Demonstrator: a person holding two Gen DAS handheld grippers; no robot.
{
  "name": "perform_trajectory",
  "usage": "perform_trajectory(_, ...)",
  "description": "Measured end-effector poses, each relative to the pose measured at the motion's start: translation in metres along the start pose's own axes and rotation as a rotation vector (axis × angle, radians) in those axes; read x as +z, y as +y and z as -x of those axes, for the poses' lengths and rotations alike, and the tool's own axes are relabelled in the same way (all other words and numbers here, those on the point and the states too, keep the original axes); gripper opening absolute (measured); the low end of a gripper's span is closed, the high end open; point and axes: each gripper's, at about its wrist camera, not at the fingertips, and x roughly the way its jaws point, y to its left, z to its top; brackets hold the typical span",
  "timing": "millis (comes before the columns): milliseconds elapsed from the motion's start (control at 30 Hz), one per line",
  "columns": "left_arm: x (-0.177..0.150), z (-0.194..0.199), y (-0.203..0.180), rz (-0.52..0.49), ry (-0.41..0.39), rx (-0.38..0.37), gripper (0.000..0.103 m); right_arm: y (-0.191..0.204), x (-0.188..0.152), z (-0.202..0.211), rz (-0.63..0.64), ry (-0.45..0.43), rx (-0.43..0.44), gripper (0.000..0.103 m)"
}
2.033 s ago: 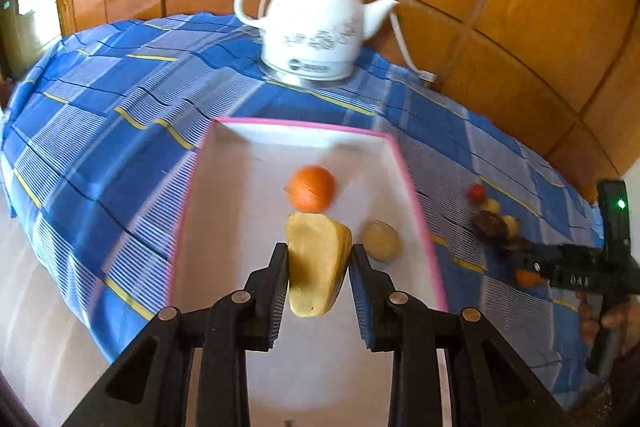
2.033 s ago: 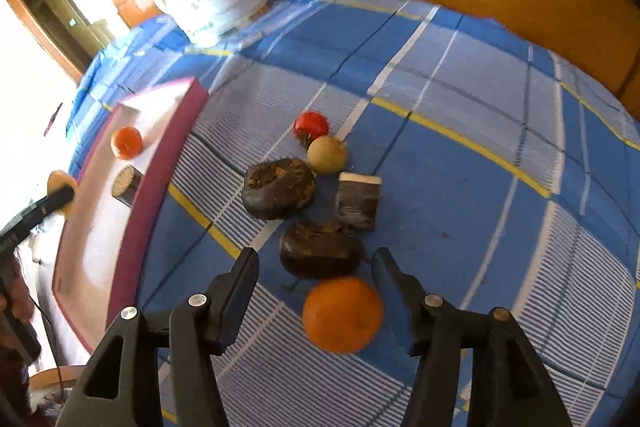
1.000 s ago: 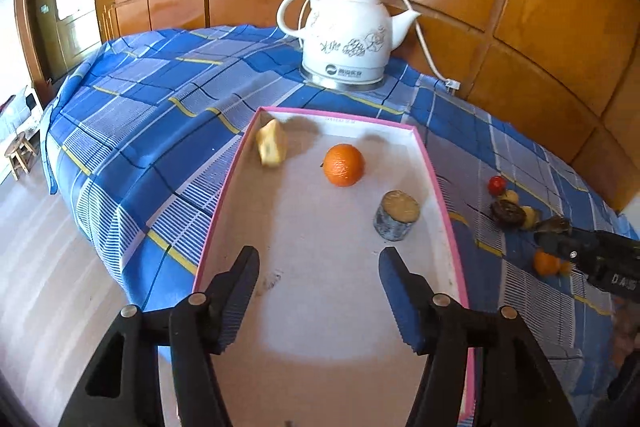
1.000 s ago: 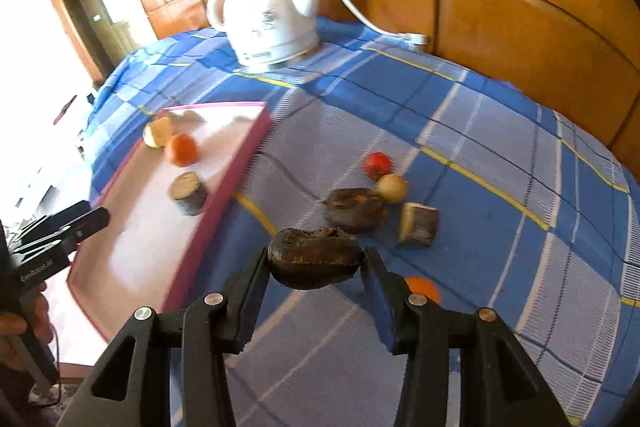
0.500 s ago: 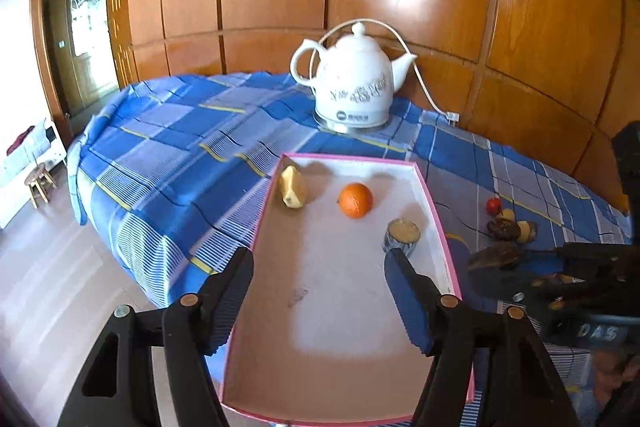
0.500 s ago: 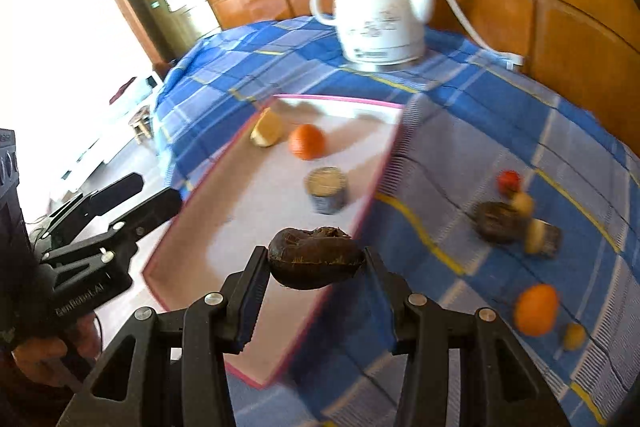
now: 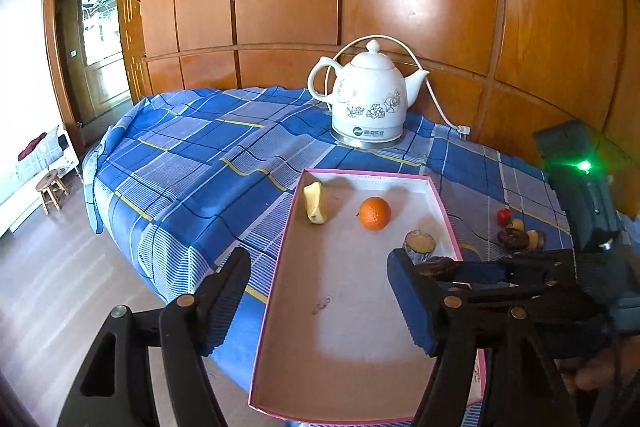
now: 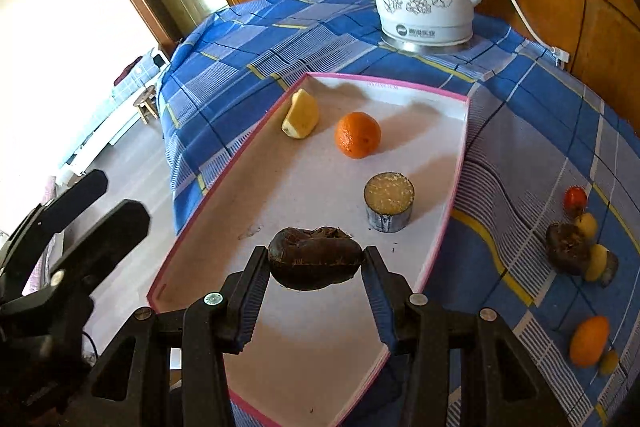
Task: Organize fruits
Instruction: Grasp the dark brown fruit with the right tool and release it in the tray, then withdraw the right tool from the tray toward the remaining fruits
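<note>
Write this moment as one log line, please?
right tongs: gripping dark brown fruit over pink-edged tray | left tongs: empty, opening | tray: orange, yellow wedge, cut stub

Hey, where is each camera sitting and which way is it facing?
Left wrist: on the left tongs, whose jaws are opening with nothing between them, facing the pink tray and kettle.
Right wrist: on the right tongs, gripping a dark brown fruit above the tray.
Shared: tray, kettle, orange, each other's tongs.
</note>
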Motion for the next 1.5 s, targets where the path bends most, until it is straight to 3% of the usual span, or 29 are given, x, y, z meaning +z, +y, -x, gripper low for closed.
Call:
perform_trajectory(400,-0.001,0.01,-0.021,-0.063,-0.026,-0.046,0.072,-0.026,-0.012,0.032,-0.072,-0.071,-0.039,0.052)
perform_trajectory(933,-0.009,0.017,-0.092,-0.285,-0.024,-0.162,0.073,-0.082,-0.047,0.095,-0.143,-0.143,-0.161,0.052)
perform_trajectory(1500,-0.014,0.02,-0.132,-0.394,-0.019,-0.196,0.073,-0.136,-0.067,0.141,-0.212,-0.198,-0.244,0.052)
